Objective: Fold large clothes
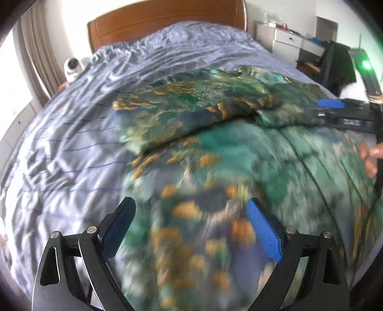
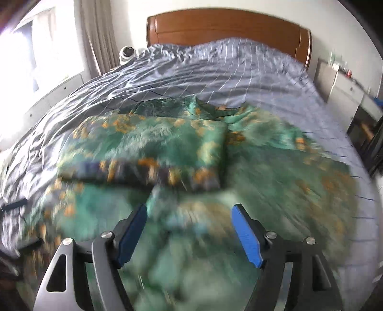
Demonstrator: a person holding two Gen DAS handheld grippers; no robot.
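A large green garment (image 1: 239,155) with orange and blue blotches lies spread on the bed. One side is folded over it in a thick band (image 1: 179,112). My left gripper (image 1: 191,203) hovers open above the near part of the cloth, with nothing between its blue pads. The right wrist view shows the same garment (image 2: 275,179) and folded band (image 2: 155,143). There my right gripper (image 2: 189,207) is open over blurred cloth, and its pads press on nothing. From the left wrist view, the right gripper (image 1: 335,112) reaches in over the garment's right edge, held by a hand (image 1: 369,155).
The bed has a wrinkled blue-grey checked sheet (image 1: 71,143) (image 2: 215,71) and a wooden headboard (image 1: 155,21) (image 2: 227,26). A white round device (image 1: 71,65) (image 2: 128,53) sits at its far left corner. White drawers (image 1: 287,38) (image 2: 344,88) and dark hanging cloth (image 1: 340,64) stand on the right.
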